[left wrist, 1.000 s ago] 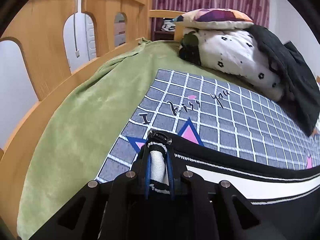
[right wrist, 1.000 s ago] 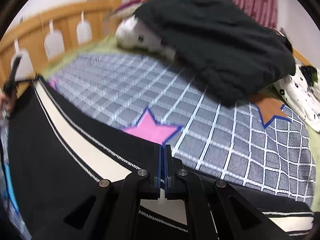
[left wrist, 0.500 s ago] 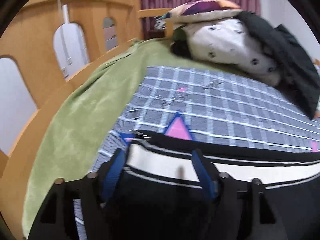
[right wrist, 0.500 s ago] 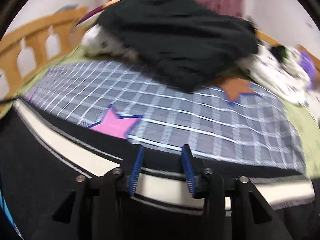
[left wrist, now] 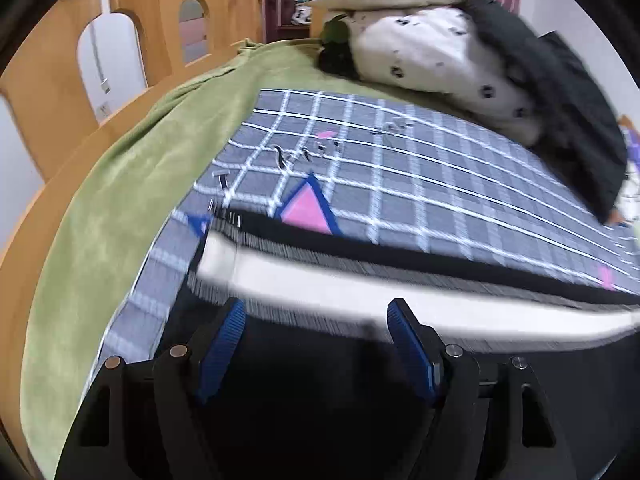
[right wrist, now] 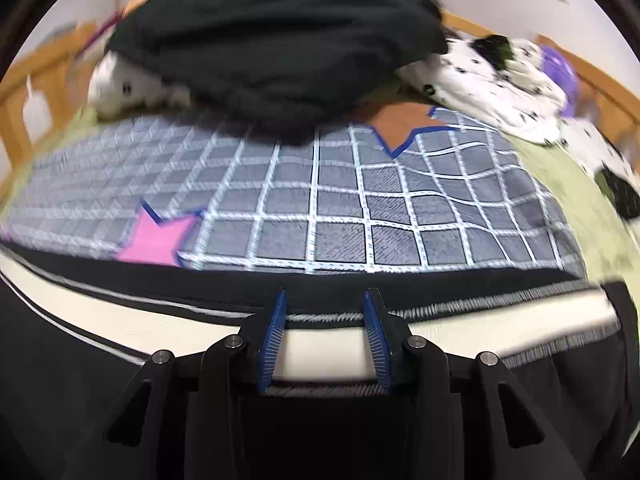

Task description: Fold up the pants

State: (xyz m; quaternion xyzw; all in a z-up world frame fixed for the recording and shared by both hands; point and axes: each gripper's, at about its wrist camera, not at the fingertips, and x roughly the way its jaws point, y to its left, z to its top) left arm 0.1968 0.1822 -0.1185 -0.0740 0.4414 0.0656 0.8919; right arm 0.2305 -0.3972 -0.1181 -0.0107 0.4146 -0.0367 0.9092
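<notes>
Black pants with a wide white side stripe (left wrist: 400,300) lie flat across the grey checked blanket (left wrist: 400,184). In the left wrist view my left gripper (left wrist: 316,312) is open and empty, held just above the pants near their left end. In the right wrist view the same pants (right wrist: 120,320) stretch across the bottom. My right gripper (right wrist: 325,300) is open and empty over the stripe near the pants' right end.
A green sheet (left wrist: 120,208) and a wooden bed rail (left wrist: 60,168) run along the left. A black garment (right wrist: 272,48) lies on spotted white bedding (right wrist: 492,84) at the far side. Pink stars (right wrist: 154,240) mark the blanket.
Both grippers were shut on the pants' edge a second ago. Both have opened and let go, and the pants now lie flat on the blanket. Both cameras have shifted.
</notes>
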